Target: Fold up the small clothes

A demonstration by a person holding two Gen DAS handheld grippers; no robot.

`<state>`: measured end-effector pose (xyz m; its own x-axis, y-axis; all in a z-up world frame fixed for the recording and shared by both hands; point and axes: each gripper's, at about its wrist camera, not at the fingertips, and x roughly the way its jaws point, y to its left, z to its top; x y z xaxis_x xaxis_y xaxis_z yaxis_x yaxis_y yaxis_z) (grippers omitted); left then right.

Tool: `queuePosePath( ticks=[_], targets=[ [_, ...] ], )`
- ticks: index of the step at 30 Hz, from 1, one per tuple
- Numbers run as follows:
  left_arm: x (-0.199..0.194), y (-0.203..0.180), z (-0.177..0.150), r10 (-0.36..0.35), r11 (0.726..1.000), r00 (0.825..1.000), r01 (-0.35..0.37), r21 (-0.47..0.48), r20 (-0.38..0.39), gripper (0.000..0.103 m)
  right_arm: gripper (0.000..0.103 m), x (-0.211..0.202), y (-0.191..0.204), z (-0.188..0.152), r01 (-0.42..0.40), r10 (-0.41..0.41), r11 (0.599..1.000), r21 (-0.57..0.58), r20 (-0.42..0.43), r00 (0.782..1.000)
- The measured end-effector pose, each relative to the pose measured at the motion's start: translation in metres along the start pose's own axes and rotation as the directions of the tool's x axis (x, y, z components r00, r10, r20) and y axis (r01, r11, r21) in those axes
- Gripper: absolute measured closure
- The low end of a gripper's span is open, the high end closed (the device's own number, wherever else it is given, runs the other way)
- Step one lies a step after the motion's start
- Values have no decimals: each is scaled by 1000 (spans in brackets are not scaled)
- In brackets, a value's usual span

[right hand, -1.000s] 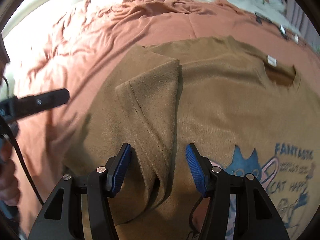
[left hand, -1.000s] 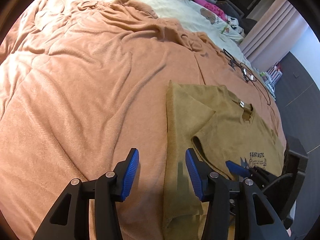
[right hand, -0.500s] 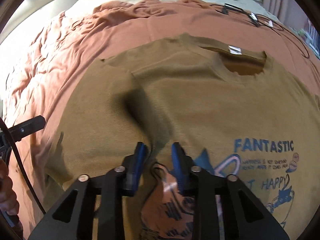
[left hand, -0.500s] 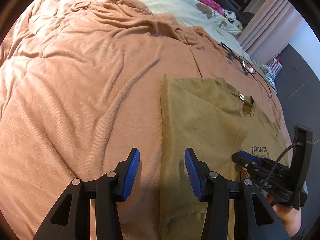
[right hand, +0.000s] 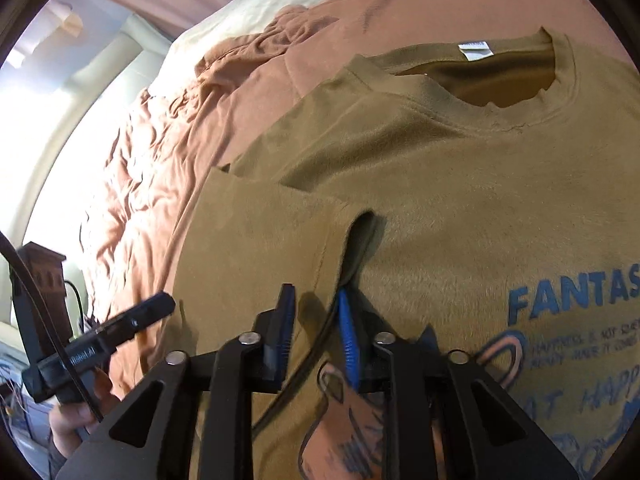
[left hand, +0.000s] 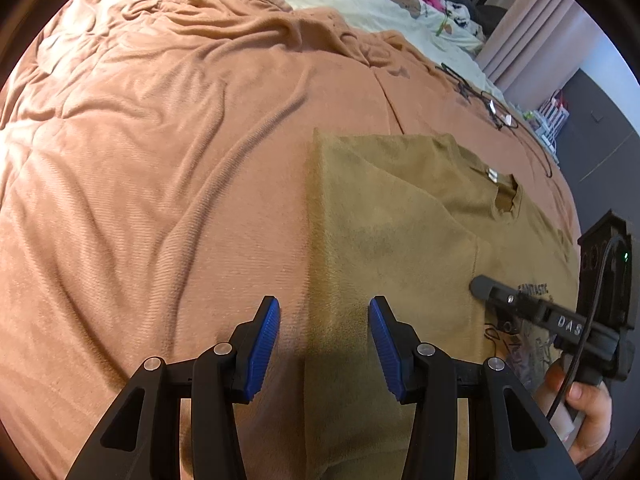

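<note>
Pinching sleeve [right hand: 276,236] of brown tee [right hand: 460,208] on blanket [left hand: 160,184], my right claw [right hand: 316,332] closing; left claw [left hand: 324,344] agape over tee's folded edge. Drag sleeve low toward collar [right hand: 520,96], keep cloth taut.

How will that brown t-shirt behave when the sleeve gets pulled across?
The t-shirt is probably floppy: its sleeve already lies folded and creased. It looks light, so the body may drag along. The fuzzy blanket likely grips it a little. The right gripper is closing on the sleeve's edge.
</note>
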<state>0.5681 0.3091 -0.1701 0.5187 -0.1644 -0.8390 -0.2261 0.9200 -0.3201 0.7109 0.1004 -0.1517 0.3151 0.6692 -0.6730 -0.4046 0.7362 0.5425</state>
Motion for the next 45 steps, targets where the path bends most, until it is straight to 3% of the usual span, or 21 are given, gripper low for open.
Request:
queuePosePath(
  ticks=[1,7,21,45],
  targets=[
    [1,0,0,6,1000,1000,-6,3,-3,54,103,0,-3,1,-2,2,1000,5,1,1000],
    [8,-1,4,42,999,999,-42,11,-10,54,103,-15,-6,3,56,-56,998,-14,40,998],
    [30,-5,30,106,994,994,-106,0,1,54,103,-27,12,-9,145,-145,988,-52,2,989],
    [74,-11,99,249,968,968,-249,-3,41,53,103,-30,-1,-15,78,-79,995,-57,-13,997]
  ],
)
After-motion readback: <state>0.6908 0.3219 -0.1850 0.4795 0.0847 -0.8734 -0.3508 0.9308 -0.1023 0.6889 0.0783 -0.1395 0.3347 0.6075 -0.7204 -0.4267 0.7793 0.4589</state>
